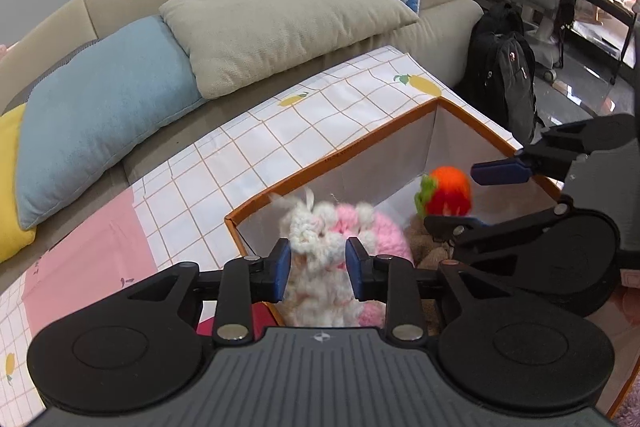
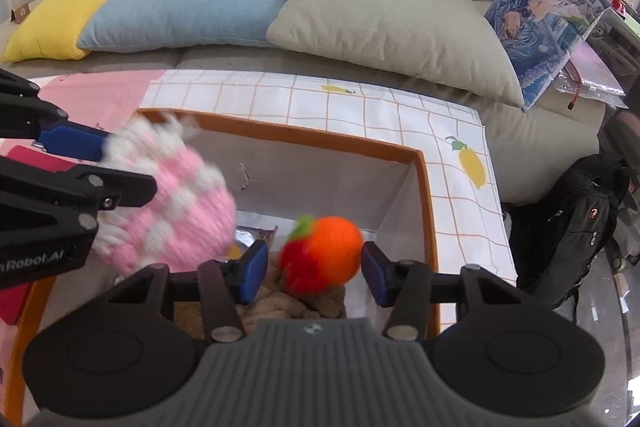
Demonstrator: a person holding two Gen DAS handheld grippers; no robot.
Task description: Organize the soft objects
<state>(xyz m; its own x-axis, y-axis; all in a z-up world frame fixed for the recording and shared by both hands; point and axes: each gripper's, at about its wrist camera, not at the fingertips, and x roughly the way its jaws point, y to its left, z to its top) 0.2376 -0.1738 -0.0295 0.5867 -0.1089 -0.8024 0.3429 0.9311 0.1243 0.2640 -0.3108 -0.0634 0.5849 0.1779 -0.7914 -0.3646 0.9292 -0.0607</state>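
Legibly, only "Robot.AI" shows, printed on the left gripper (image 2: 116,163) body. Open orange-rimmed storage box (image 2: 426,211) sits on the checked lemon-print cloth (image 2: 400,115), near the sofa. Inside: brown plush (image 2: 280,303) on the floor. Left gripper (image 1: 318,263): jaws apart, pink-and-white knitted toy (image 1: 340,251) between the pads, contact not clear. Right gripper (image 2: 316,269): jaws spread, orange-red knitted fruit (image 2: 324,251) between them, blurred, not pinched, above the box interior.
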